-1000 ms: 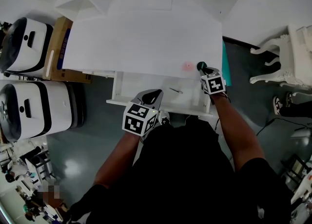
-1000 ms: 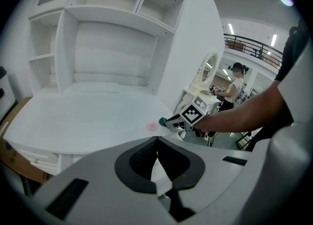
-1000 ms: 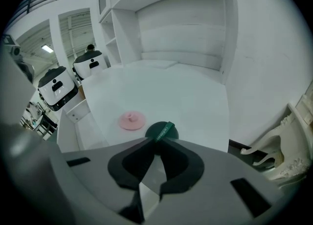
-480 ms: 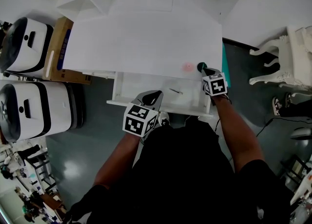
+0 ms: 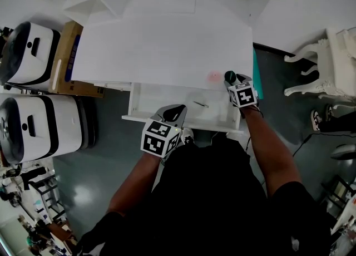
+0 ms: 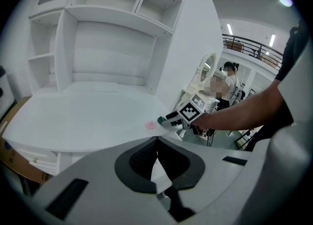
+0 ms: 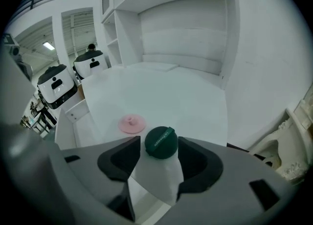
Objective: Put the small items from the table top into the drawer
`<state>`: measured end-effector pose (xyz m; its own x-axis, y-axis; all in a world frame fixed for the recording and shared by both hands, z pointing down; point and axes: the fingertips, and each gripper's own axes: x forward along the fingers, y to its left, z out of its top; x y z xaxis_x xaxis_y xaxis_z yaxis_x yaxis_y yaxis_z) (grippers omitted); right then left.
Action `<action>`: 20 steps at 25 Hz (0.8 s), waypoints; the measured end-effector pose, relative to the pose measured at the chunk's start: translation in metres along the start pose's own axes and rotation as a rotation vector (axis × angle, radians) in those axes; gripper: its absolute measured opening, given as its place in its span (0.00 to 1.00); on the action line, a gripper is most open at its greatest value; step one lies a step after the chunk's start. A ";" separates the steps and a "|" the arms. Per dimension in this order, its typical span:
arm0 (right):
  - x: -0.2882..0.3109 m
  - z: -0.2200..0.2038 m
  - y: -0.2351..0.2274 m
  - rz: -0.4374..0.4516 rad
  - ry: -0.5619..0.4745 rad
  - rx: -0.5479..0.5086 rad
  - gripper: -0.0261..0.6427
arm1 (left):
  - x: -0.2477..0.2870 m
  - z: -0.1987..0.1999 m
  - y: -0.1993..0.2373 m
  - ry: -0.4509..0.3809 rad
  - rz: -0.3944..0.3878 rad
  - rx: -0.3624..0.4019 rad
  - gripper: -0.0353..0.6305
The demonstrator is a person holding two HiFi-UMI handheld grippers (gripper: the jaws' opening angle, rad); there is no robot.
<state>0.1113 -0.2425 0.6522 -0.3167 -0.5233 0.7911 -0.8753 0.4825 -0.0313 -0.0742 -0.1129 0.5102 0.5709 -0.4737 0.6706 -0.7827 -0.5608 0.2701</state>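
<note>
Two items on table edge

Left gripper (image 6: 156,143) clenched, empty, above open white drawer (image 5: 161,100). On white table top (image 5: 167,43), flat pink round disc (image 7: 131,123) just left of dark green round cap (image 7: 161,142). Right gripper (image 7: 160,146): jaws just opened, straddling that cap.

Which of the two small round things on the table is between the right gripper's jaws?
The dark green one: it sits between the jaws of the right gripper, which have just been opening. The pink disc lies outside them.

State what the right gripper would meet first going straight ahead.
The dark green round cap, already between the right gripper's just-opened jaws at their tips; beyond it, probably the white table top.
</note>
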 end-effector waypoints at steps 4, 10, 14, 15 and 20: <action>0.009 -0.003 -0.004 0.013 0.031 -0.014 0.39 | -0.002 -0.001 0.000 0.001 0.004 -0.004 0.07; 0.010 0.001 -0.010 0.047 0.032 0.042 0.39 | 0.000 -0.003 0.002 0.004 0.011 -0.019 0.07; 0.009 0.001 -0.010 0.054 0.031 0.060 0.39 | -0.001 -0.003 0.000 -0.003 0.009 -0.017 0.07; 0.008 0.001 -0.010 0.053 0.030 0.057 0.39 | -0.001 -0.002 0.000 -0.004 0.009 -0.017 0.07; 0.007 0.002 -0.007 0.067 0.006 0.051 0.38 | -0.001 -0.003 0.000 -0.003 0.006 -0.014 0.07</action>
<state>0.1146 -0.2505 0.6567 -0.3731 -0.4872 0.7895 -0.8700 0.4795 -0.1153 -0.0757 -0.1108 0.5117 0.5668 -0.4791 0.6702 -0.7896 -0.5482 0.2758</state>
